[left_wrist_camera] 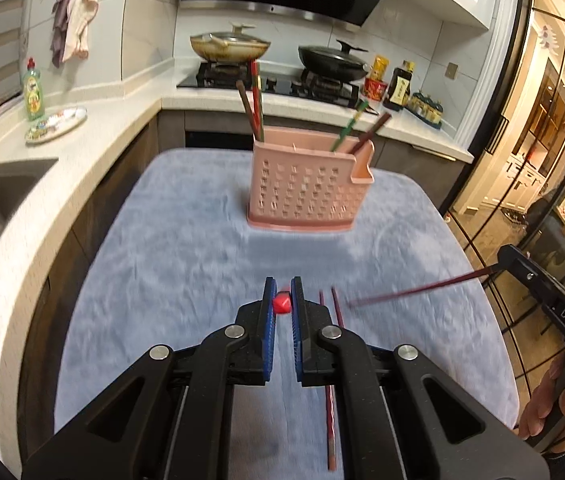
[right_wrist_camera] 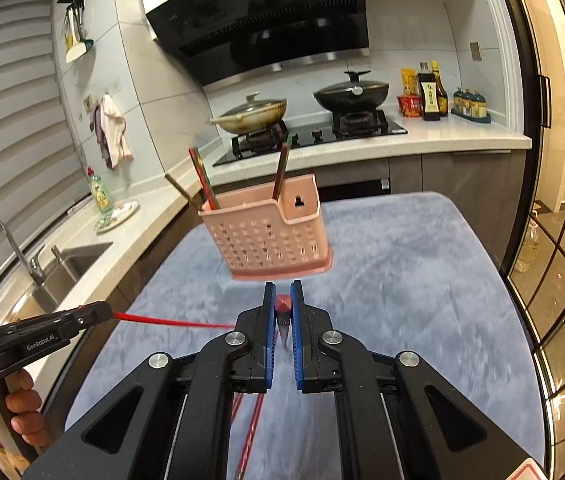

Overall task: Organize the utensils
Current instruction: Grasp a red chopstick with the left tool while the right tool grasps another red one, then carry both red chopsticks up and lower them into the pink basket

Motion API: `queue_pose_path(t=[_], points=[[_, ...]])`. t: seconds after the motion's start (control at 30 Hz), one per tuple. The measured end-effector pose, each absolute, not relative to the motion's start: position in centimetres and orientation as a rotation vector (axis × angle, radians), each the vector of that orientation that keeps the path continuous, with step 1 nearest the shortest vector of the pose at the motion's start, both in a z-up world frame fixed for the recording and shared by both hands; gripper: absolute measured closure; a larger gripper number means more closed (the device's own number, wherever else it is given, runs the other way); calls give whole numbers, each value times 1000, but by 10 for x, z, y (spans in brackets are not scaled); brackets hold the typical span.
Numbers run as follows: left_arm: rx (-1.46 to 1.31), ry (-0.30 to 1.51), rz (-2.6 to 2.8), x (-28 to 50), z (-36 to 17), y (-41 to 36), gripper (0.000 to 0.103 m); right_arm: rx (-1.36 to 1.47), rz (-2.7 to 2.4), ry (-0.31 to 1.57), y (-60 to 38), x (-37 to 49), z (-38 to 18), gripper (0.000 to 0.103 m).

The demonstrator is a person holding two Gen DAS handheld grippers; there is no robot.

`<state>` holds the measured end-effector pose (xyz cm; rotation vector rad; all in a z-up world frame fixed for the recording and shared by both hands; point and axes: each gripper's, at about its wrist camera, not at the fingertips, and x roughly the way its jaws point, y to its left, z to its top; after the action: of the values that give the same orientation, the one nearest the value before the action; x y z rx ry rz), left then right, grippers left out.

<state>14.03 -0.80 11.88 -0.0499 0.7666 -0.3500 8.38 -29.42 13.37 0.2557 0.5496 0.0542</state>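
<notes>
Left hand-held gripper (left_wrist_camera: 282, 300): you had its blue pads pinched nearly together on a red chopstick (right_wrist_camera: 170, 321); in its own view only the red end showed between the fingers, and from the right wrist the stick ran out toward 3 o'clock, blurred.

Right hand-held gripper (right_wrist_camera: 283, 304): you had it clamped the same way on a dark chopstick (left_wrist_camera: 422, 288); the left wrist view showed that stick reaching from the gripper at 3 o'clock toward the middle of the frame.

Pink holder (left_wrist_camera: 308, 188): perforated, upright on the surface (left_wrist_camera: 170, 248), at 12 o'clock from both your grippers and well apart from them.

Chopsticks in holder (left_wrist_camera: 252, 108): several stood tilted, some at the holder's 9 o'clock end, some at its 3 o'clock end.

Loose chopsticks (left_wrist_camera: 330, 420): a pair lay on the blue cloth just at 3 o'clock of your left gripper's fingers, partly hidden under them.

Your hands: one (right_wrist_camera: 22, 408) wrapped the left gripper's handle at 8 o'clock in the right wrist view; the other (left_wrist_camera: 554, 404) showed at 4 o'clock in the left.
</notes>
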Motion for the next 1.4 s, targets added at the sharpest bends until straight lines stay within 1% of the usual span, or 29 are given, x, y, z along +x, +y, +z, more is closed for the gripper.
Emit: queue_pose_path(t=[0.37,0.63,0.9,1.0,1.17,1.4], points=[[-54,701,-344,182,157,-17,96,286,65,467,-300,123,173,96],[-74,597,-354,204,208,-26,96,327,84,378,-308,152,213,96],[-91,463,-329,240,266,-35,96,380,97,281,-317,204,259,96],[-98,425,-322,256,278,-38,96,393,90,252,-320,224,273,96],[-112,392,-307,282,280,-42,96,374,76,245,-316,255,277,96],[-111,444,-290,311,250,-47,96,370,46,321,-316,282,243,96]])
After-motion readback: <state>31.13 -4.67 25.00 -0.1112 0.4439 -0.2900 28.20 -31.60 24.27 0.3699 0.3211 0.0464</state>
